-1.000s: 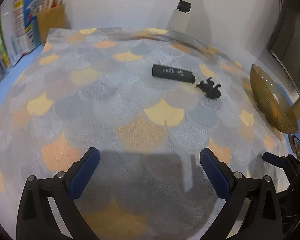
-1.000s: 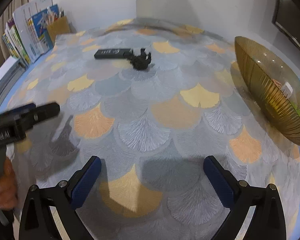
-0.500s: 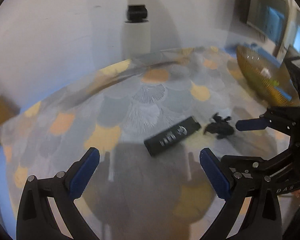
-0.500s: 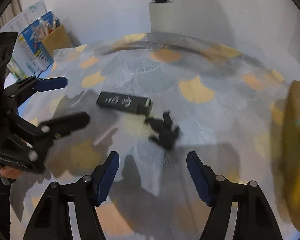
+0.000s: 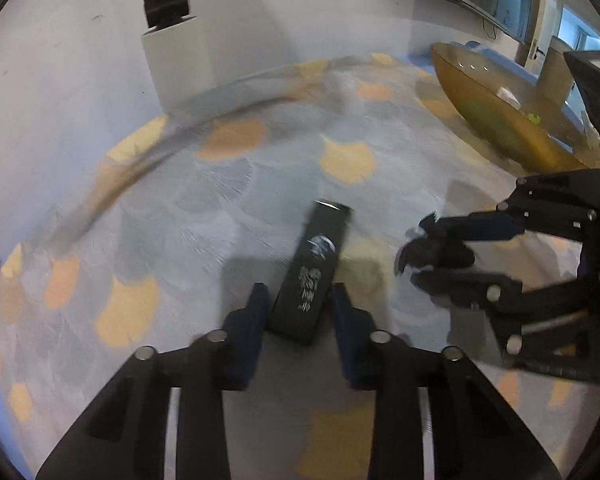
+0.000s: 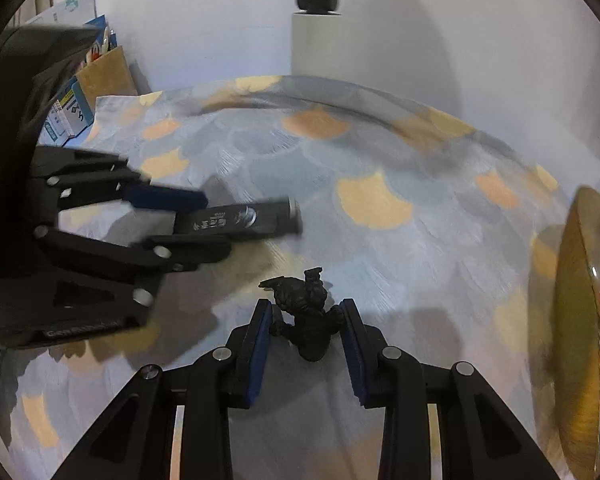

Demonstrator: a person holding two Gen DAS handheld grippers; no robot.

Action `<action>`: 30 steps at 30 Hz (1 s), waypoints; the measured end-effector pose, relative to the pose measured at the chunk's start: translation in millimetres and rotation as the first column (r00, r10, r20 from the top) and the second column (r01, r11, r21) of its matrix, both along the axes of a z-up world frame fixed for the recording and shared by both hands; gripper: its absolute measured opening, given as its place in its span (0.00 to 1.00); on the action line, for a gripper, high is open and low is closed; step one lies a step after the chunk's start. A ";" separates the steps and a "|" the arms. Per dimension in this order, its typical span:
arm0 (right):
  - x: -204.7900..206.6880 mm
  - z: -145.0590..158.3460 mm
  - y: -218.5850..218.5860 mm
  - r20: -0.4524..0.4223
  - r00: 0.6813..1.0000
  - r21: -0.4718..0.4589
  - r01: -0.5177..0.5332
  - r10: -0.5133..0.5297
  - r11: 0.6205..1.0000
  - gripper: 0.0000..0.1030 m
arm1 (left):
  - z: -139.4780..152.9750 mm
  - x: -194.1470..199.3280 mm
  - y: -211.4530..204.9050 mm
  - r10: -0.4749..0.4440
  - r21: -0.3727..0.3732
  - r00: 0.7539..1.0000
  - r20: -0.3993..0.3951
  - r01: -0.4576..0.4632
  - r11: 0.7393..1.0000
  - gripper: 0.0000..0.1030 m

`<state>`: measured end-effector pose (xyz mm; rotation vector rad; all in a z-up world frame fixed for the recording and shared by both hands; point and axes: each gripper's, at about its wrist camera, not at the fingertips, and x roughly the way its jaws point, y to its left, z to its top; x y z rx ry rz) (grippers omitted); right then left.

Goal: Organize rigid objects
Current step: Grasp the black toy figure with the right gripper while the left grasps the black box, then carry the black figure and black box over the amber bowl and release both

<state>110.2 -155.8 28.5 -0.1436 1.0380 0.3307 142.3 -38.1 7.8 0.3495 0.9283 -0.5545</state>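
Both tools share 1 build. The left gripper (image 5: 300,312) has matte black angular linkage arms with triangular cut-outs, round silver pivot pins at the joints and 2 flat dark blue finger pads. The right gripper (image 6: 305,320) matches it. Pale embossed lettering, too blurred to read, marks the left gripper's body.
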 end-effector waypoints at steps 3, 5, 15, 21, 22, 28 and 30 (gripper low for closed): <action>-15.6 1.9 -18.8 -0.016 1.000 0.022 0.024 -0.024 0.999 0.32 | 1.1 -22.7 -2.2 0.040 0.019 0.999 0.015 -0.041 0.999 0.21; -31.9 3.3 -33.2 -0.022 0.999 0.027 0.049 -0.049 0.998 0.32 | 2.0 -37.6 0.0 0.067 0.011 0.998 0.005 -0.067 0.998 0.21; -140.5 13.1 -77.3 -0.071 0.995 0.079 0.081 -0.076 0.994 0.32 | 0.5 -162.3 10.4 0.125 -0.045 0.991 -0.038 -0.127 0.991 0.21; -169.3 11.9 -82.6 -0.051 0.997 0.091 0.060 -0.055 0.994 0.35 | -3.3 -173.3 10.5 0.211 -0.071 0.977 -0.021 -0.212 0.975 0.40; -169.5 11.6 -83.8 -0.056 0.997 0.096 0.059 -0.054 0.994 0.44 | -3.6 -170.9 10.8 0.234 -0.065 0.972 -0.021 -0.235 0.970 0.43; -171.6 9.1 -85.2 -0.041 0.996 0.094 0.085 -0.082 0.992 0.60 | -4.2 -161.4 -1.0 0.267 -0.050 0.964 -0.009 -0.267 0.962 0.50; -172.8 9.0 -81.7 -0.024 0.995 0.068 0.102 -0.101 0.992 0.51 | -3.7 -160.2 -7.3 0.259 -0.051 0.966 -0.004 -0.259 0.965 0.29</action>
